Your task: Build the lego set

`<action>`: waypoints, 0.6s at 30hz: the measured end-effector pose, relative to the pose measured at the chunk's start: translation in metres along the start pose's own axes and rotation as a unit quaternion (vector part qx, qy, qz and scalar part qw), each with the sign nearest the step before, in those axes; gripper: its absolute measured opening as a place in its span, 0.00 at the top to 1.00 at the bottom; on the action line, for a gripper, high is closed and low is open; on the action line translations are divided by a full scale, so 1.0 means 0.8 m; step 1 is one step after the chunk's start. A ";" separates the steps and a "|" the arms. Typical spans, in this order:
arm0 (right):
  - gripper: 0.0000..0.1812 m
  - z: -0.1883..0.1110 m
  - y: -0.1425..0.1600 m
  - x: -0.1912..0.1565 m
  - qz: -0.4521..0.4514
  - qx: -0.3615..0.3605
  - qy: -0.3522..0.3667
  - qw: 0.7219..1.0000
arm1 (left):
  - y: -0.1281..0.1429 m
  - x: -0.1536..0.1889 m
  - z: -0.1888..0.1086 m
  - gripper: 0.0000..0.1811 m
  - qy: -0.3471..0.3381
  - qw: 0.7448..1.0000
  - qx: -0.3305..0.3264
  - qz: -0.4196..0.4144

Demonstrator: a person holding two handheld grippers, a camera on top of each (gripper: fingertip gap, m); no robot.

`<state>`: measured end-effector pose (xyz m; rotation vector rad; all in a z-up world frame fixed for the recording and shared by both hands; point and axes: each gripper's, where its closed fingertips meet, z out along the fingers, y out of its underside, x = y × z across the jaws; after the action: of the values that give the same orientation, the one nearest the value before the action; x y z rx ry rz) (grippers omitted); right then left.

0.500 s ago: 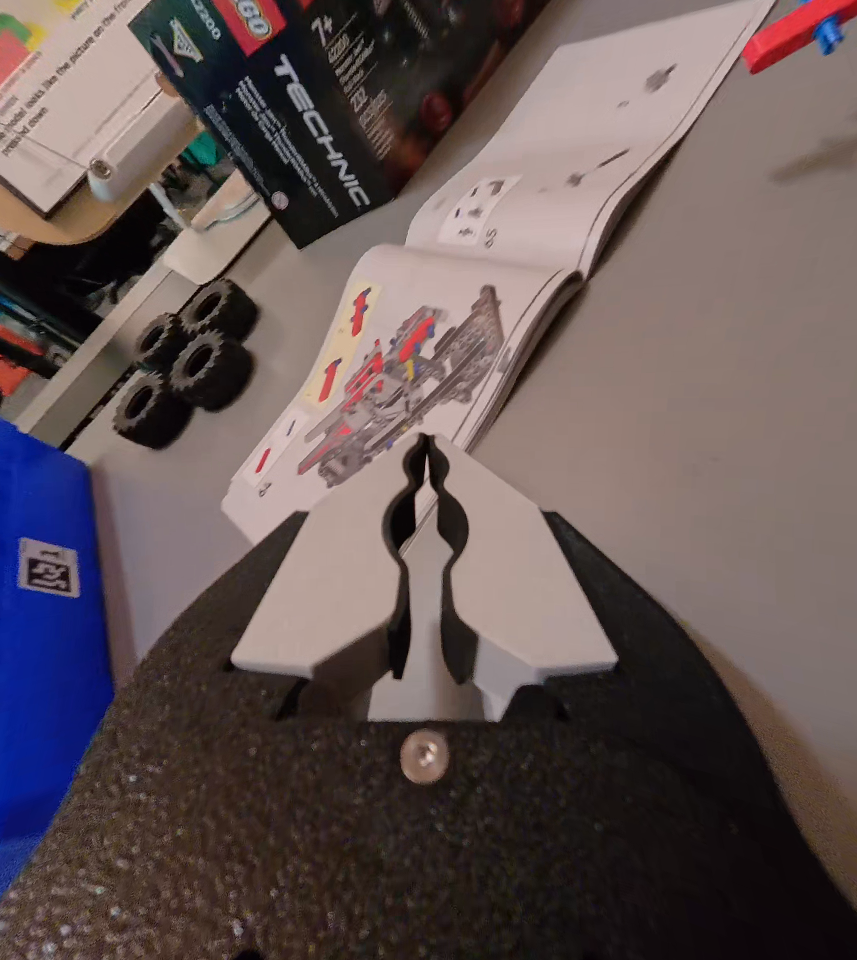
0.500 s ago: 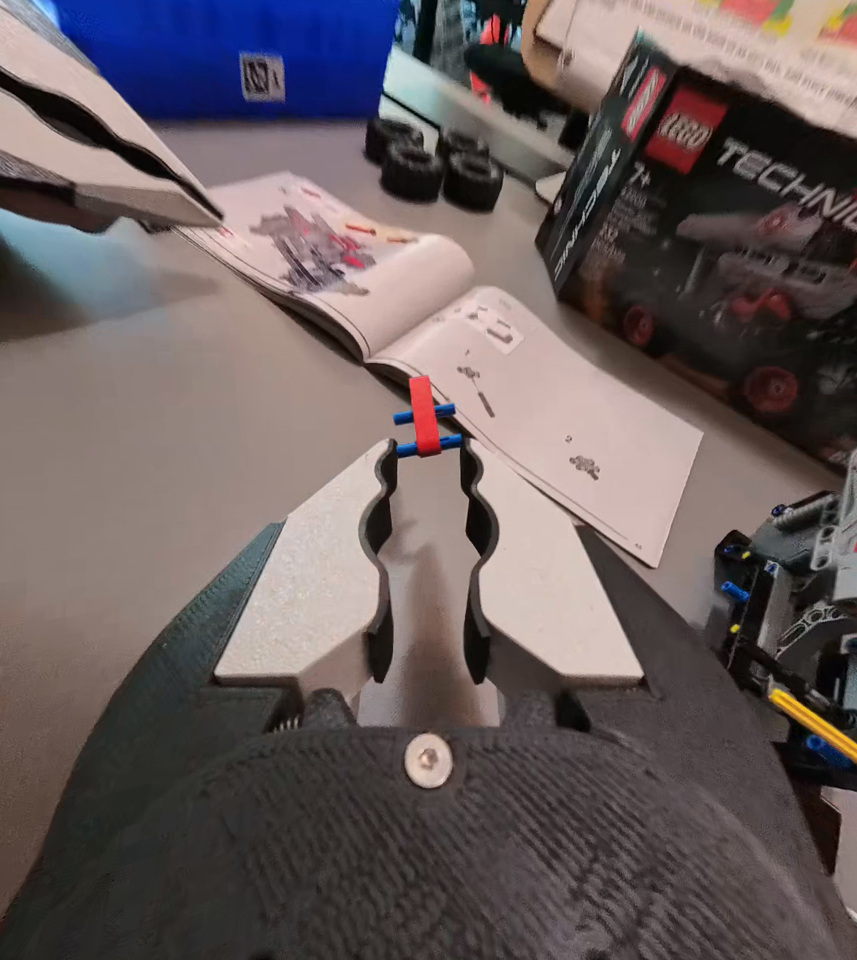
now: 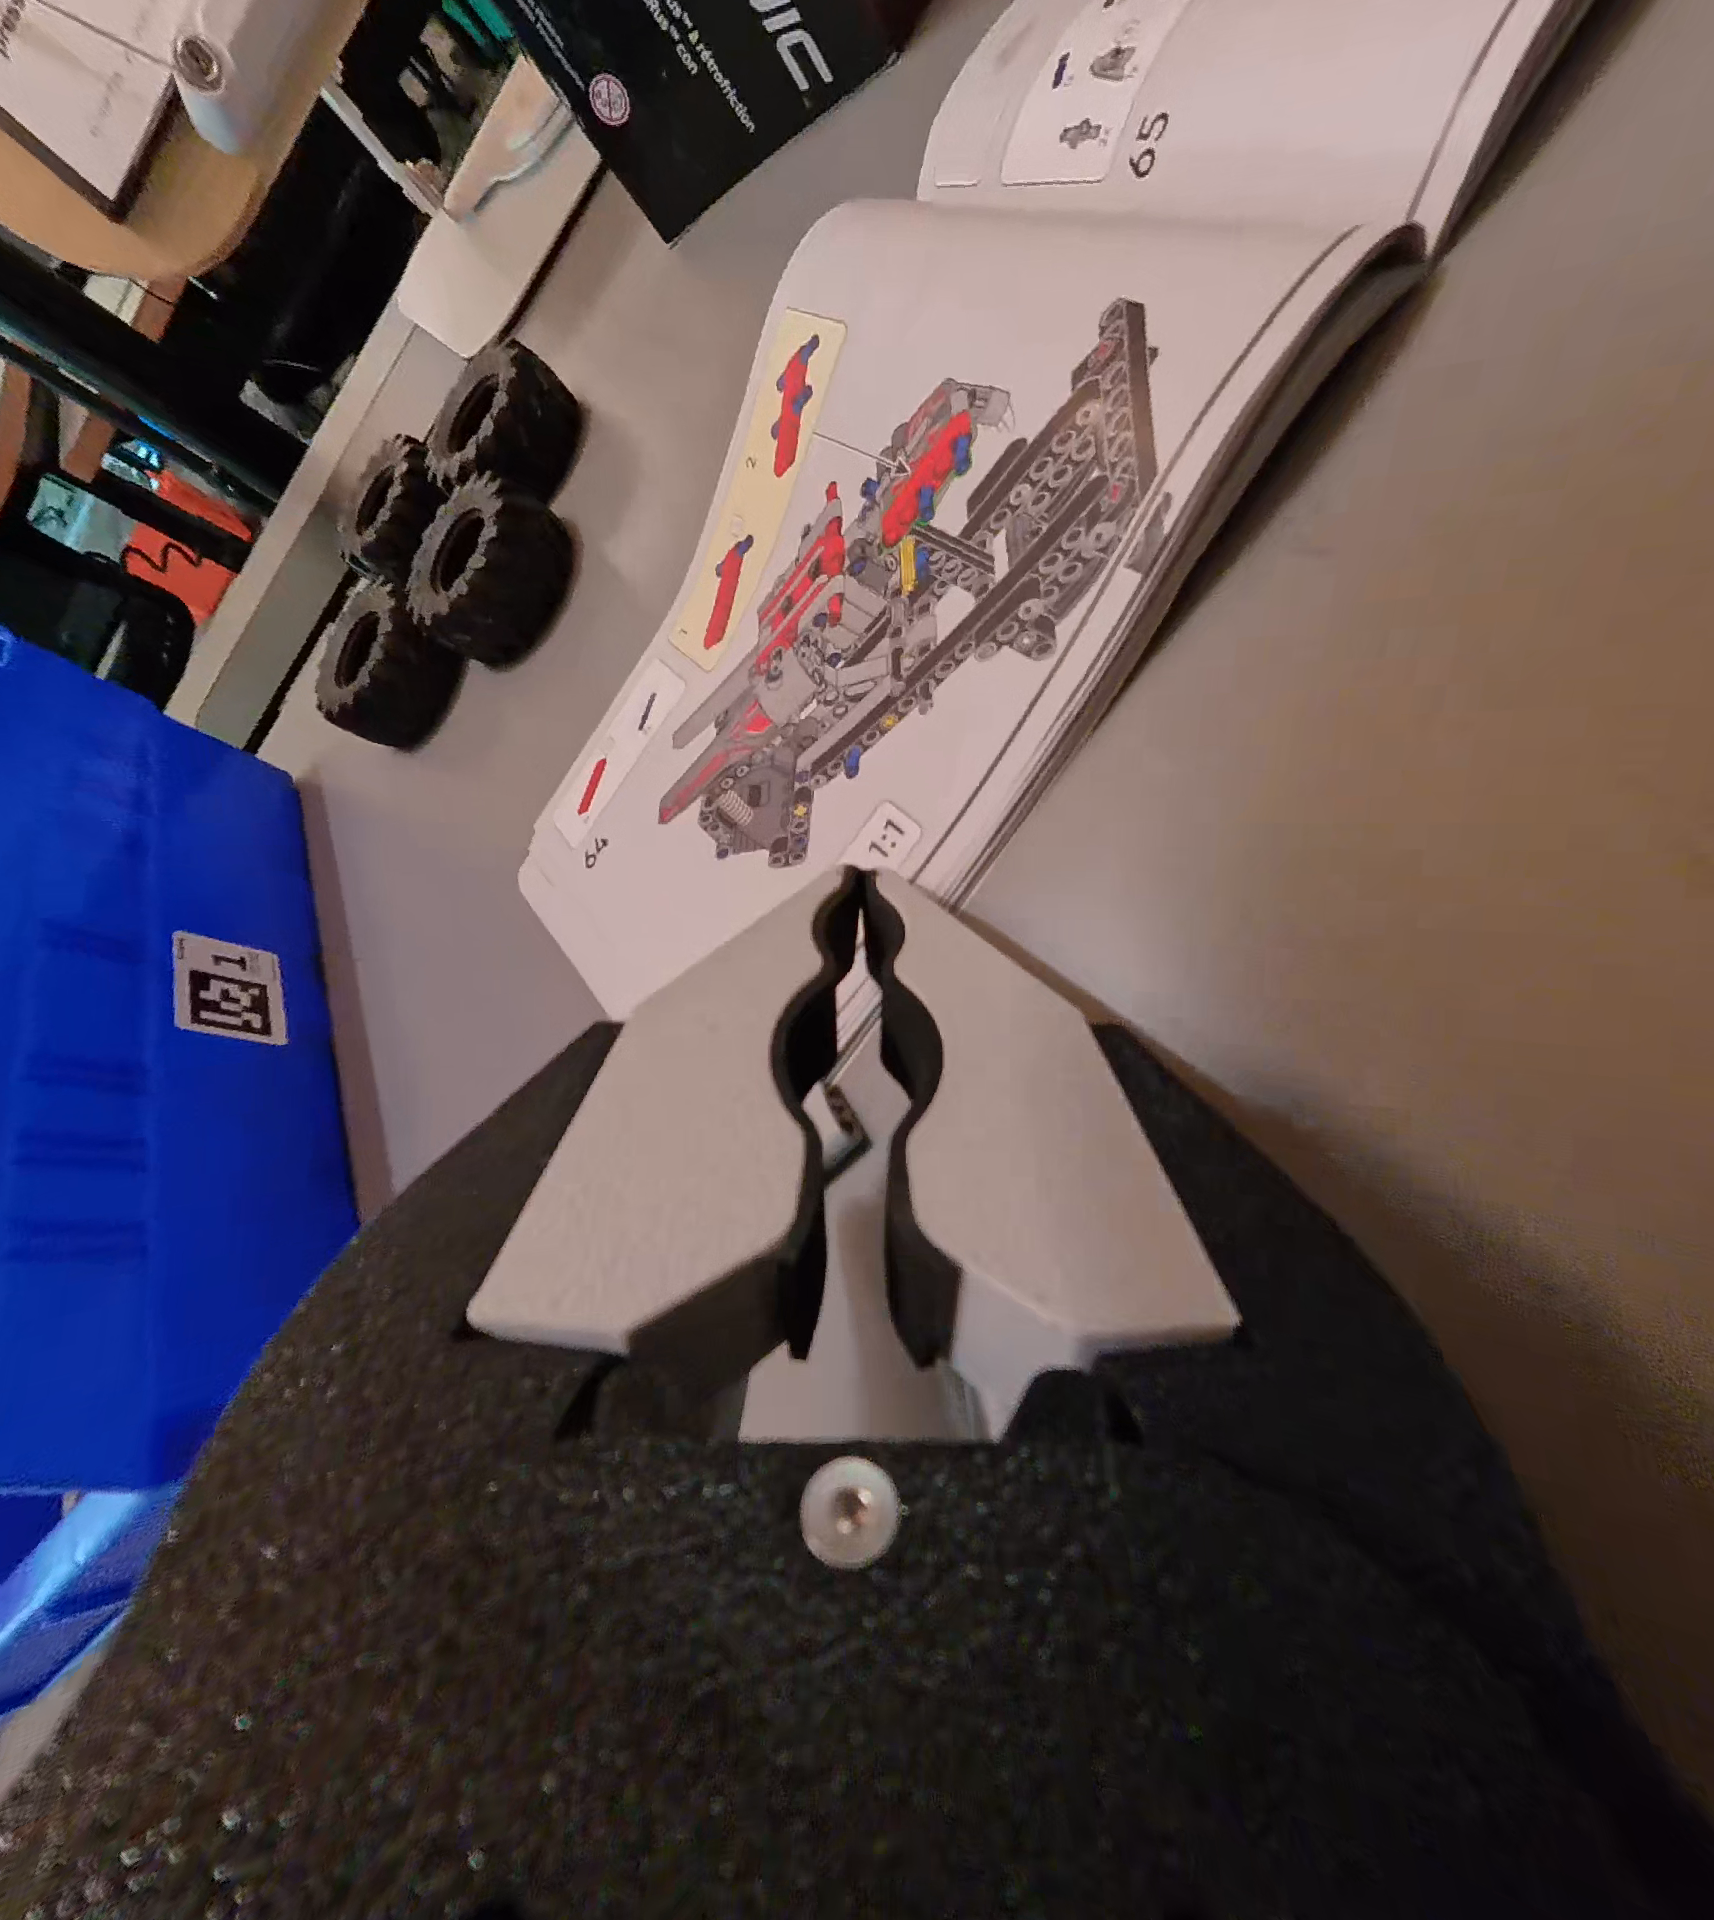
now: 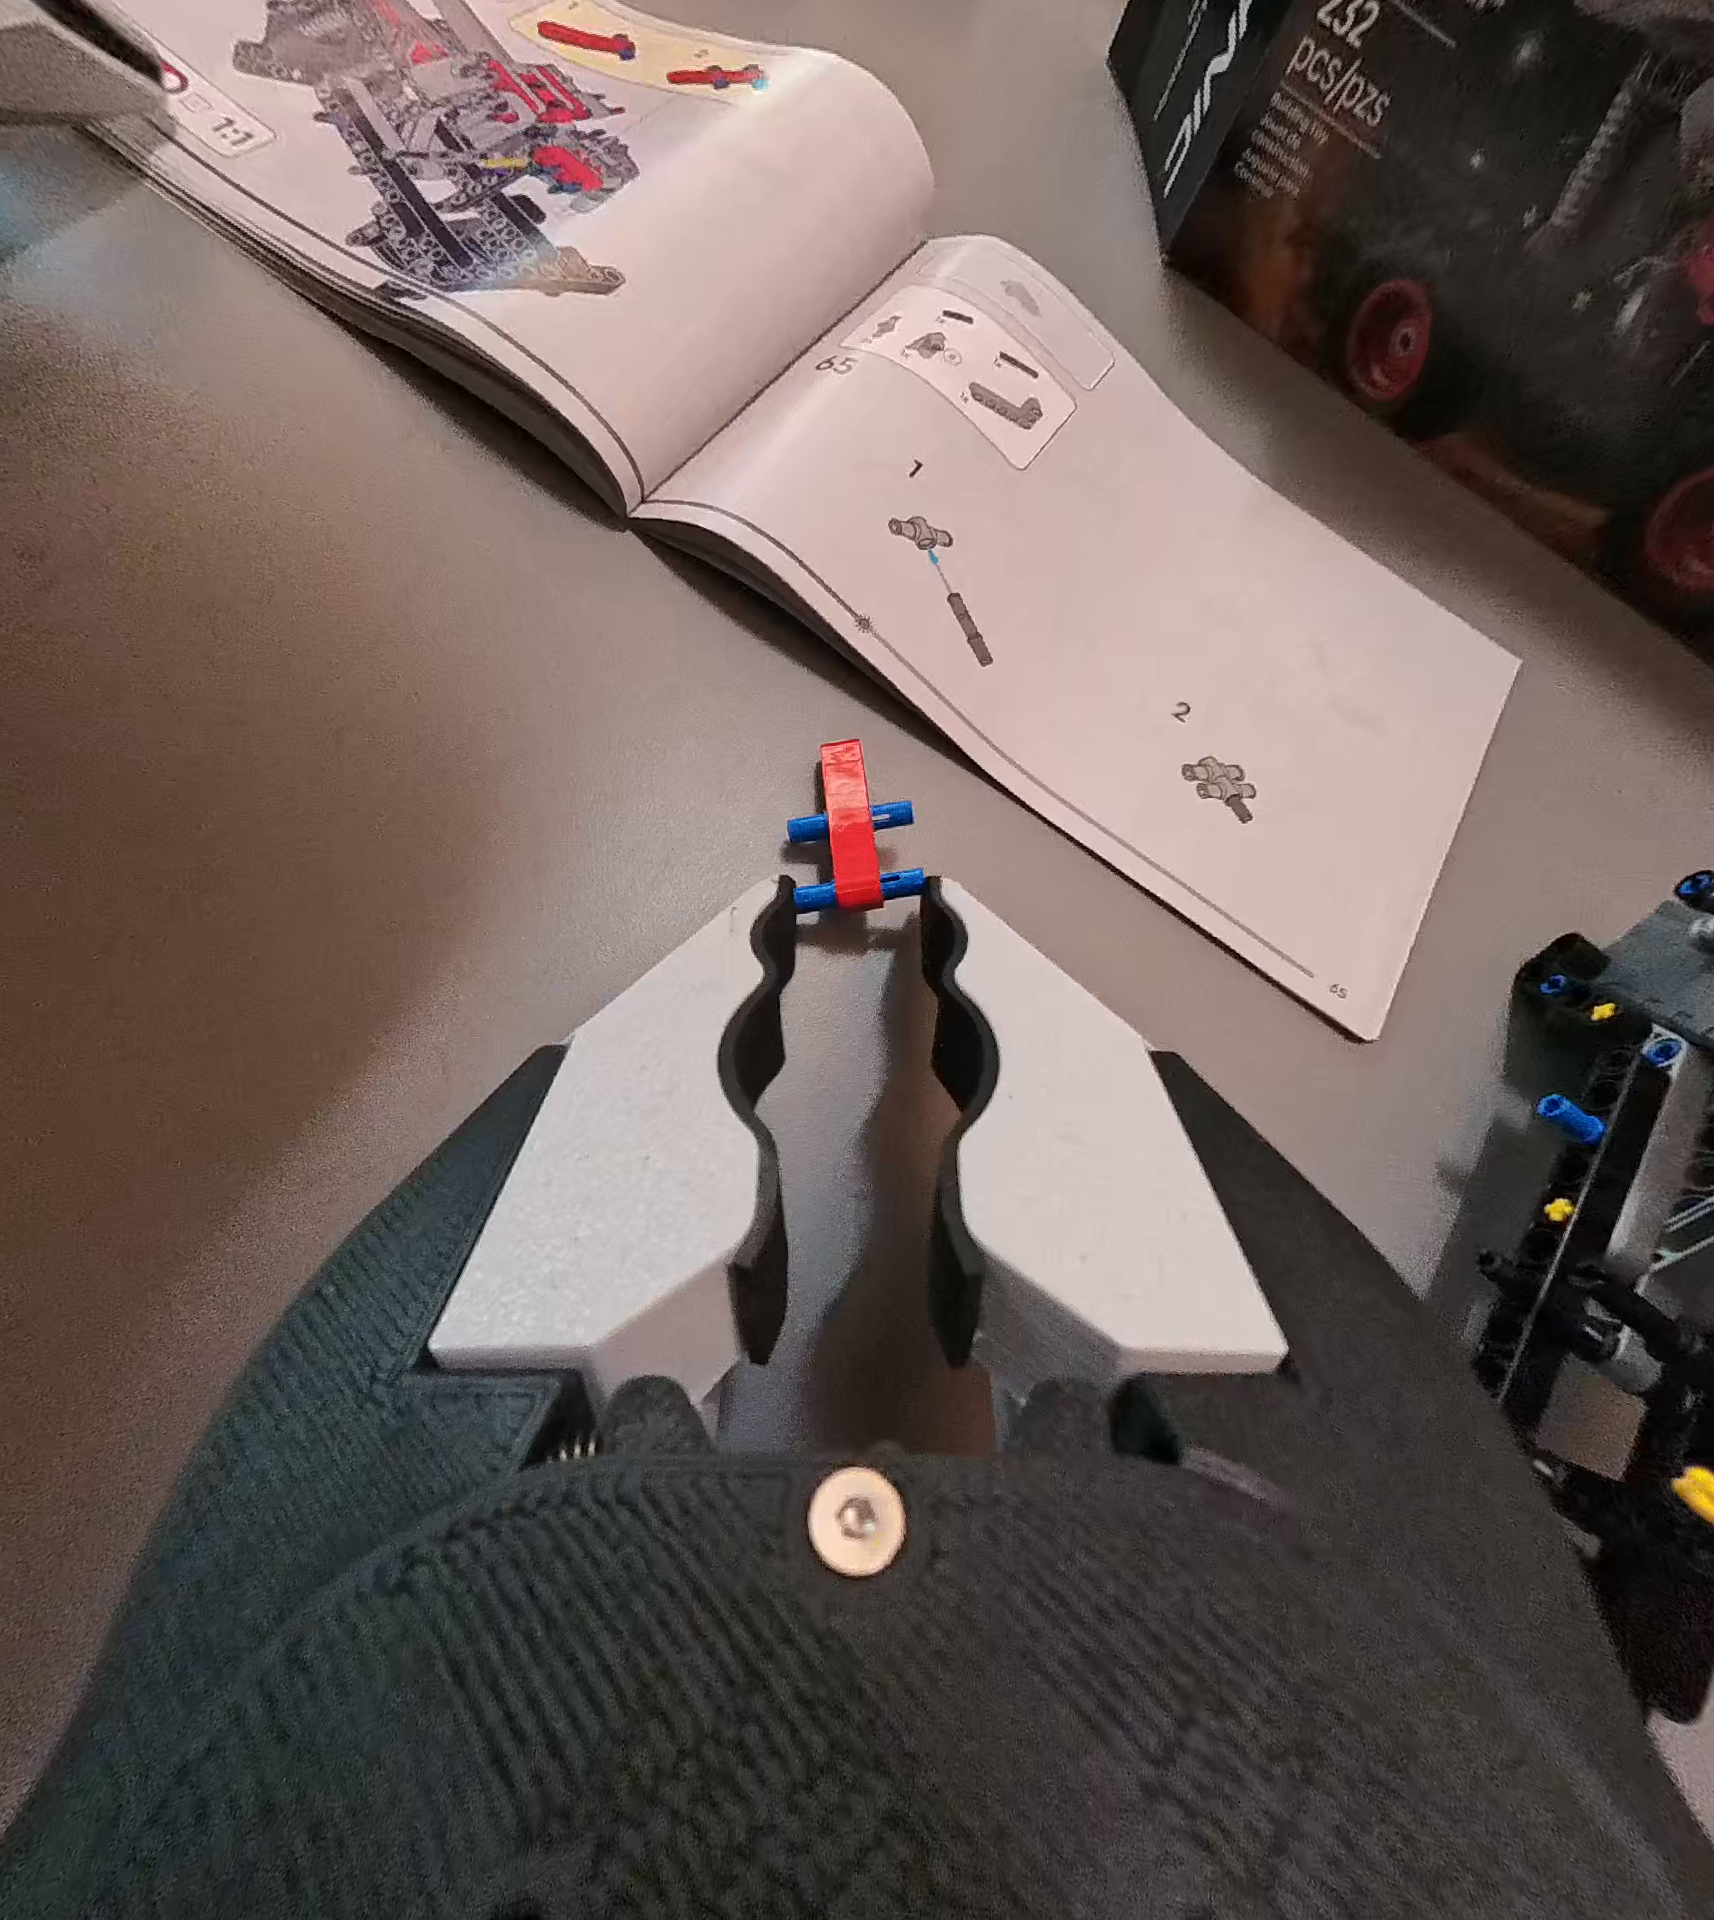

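Note:
My right gripper [image 4: 858, 894] is shut on a small red beam [image 4: 848, 821] with two blue pins. Its tips press on the two ends of the nearer pin, just above the grey table [image 4: 261, 779]. The beam points away towards the open instruction booklet [image 4: 1092, 644]. A partly built grey and black model [image 4: 1684, 1143] stands to the right of this gripper. My left gripper [image 3: 858, 883] is shut and empty, with its tips over the near corner of the booklet [image 3: 936, 520]. One of its grey fingers [image 4: 1, 62] shows at the top left of the right wrist view.
The dark set box [image 4: 1507, 208] stands behind the booklet and shows in the left wrist view [image 3: 718, 94] too. Several black tyres [image 3: 458, 561] lie left of the booklet. A blue bin [image 3: 84, 1039] stands at the left, close to my left gripper. There is about 20 centimeters between the tips of the two grippers.
My right gripper has moved forward towards the booklet with the red beam still in it. My left gripper has moved closer to the booklet's corner and stays shut.

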<state>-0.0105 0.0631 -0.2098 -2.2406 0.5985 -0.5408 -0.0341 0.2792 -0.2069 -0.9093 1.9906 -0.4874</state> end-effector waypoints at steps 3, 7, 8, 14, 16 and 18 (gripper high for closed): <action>0.87 0.001 0.001 0.000 0.022 -0.003 -0.018 1.000 | -0.005 0.005 0.001 1.00 0.008 1.000 0.003 -0.001; 0.87 0.002 0.002 0.000 0.053 -0.007 -0.045 0.998 | -0.002 0.003 -0.001 1.00 -0.002 1.000 0.005 0.012; 0.87 0.002 0.003 0.000 0.057 -0.007 -0.048 0.997 | 0.000 0.001 -0.001 1.00 -0.005 1.000 0.003 0.012; 0.87 0.003 0.002 -0.001 0.067 -0.007 -0.056 0.996 | 0.011 -0.012 -0.002 1.00 -0.035 0.999 -0.006 0.021; 0.87 0.003 0.002 0.000 0.071 -0.007 -0.060 0.996 | 0.017 -0.016 -0.006 1.00 -0.045 0.999 -0.009 0.023; 0.87 0.003 0.002 -0.001 0.069 -0.007 -0.058 0.996 | 0.020 -0.018 -0.009 1.00 -0.048 0.999 -0.008 0.023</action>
<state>-0.0101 0.0634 -0.2128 -2.2077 0.6922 -0.3360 -0.0413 0.3006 -0.2051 -0.8791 1.9270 -0.3945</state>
